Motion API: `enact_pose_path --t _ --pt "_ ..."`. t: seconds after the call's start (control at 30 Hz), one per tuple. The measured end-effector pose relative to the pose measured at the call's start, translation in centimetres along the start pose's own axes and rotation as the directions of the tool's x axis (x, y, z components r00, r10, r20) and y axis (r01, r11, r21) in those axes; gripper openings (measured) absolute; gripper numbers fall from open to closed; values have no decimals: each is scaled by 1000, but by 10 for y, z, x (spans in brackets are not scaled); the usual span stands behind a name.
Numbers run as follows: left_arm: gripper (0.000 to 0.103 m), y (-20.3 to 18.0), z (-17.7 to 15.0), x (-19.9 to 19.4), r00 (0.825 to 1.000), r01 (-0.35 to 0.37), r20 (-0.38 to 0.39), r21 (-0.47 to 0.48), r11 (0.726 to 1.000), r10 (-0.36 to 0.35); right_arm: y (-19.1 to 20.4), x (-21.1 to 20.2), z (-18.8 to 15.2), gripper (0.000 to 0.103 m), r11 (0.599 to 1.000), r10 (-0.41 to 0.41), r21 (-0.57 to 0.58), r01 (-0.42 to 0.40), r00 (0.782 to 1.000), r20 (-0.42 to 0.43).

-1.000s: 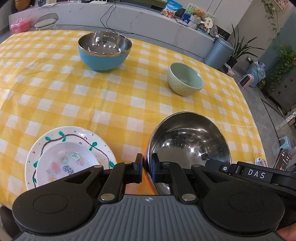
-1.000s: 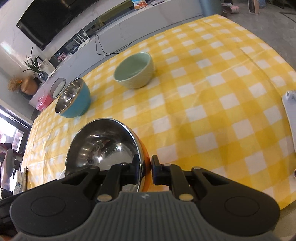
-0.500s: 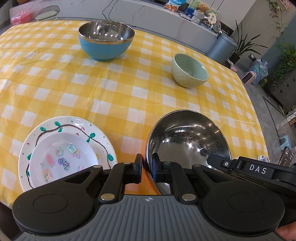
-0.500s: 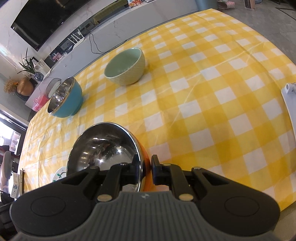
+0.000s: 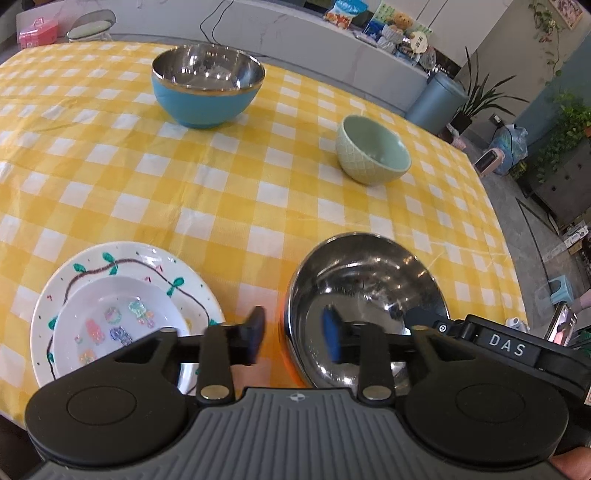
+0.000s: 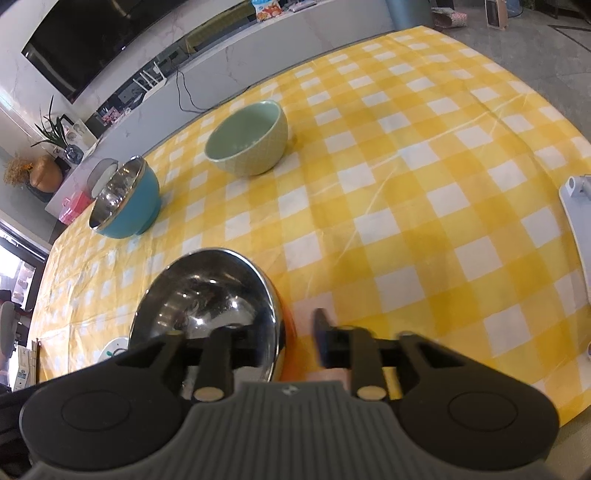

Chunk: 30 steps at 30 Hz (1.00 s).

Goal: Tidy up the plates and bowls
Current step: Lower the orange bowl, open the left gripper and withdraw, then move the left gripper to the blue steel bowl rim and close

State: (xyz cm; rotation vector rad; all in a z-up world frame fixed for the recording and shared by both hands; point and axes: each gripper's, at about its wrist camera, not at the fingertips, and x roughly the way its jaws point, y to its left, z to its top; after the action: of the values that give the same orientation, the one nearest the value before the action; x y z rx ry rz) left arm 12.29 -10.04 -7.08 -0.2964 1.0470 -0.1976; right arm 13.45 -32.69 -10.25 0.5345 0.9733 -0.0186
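Note:
An orange bowl with a steel inside point(image 5: 365, 295) sits on the yellow checked tablecloth near the front edge; it also shows in the right wrist view point(image 6: 210, 310). My left gripper point(image 5: 295, 338) is open, its fingers astride the bowl's left rim. My right gripper point(image 6: 288, 336) is open, astride the right rim. A blue steel-lined bowl point(image 5: 208, 88) stands far left and a green bowl point(image 5: 373, 149) far right. A small white plate point(image 5: 118, 325) lies on a painted plate point(image 5: 92, 266) to the left.
The table's right edge point(image 5: 506, 236) drops to the floor. A white object point(image 6: 576, 229) lies at the table's right side in the right wrist view. A counter with clutter point(image 5: 369, 26) runs behind the table.
Both grippers have opened and let go of the orange bowl's rim. The bowl now rests on the tablecloth.

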Motion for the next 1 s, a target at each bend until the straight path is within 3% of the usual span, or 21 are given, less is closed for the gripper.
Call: enact_pose_path --t 0.07,0.17,0.53,0.8,1.0 --pt "49 0 1 -3 1000 -1 15 7 1000 1 1 -2 1 41 1000 8 -6 -7 1000 14" --pt "52 1 3 -8 999 0 35 13 1000 0 2 -6 1 51 1000 19 -16 -18 999 42" --pt "57 13 25 -42 988 -25 152 71 997 14 36 -39 -2 57 992 -11 -121 41 970 242" --pt "63 35 57 -58 978 -66 202 110 992 43 83 -25 8 65 981 28 -195 12 980 198" --pt "69 58 82 -58 975 -79 216 105 991 54 117 -3 27 66 979 31 -205 0 989 147"
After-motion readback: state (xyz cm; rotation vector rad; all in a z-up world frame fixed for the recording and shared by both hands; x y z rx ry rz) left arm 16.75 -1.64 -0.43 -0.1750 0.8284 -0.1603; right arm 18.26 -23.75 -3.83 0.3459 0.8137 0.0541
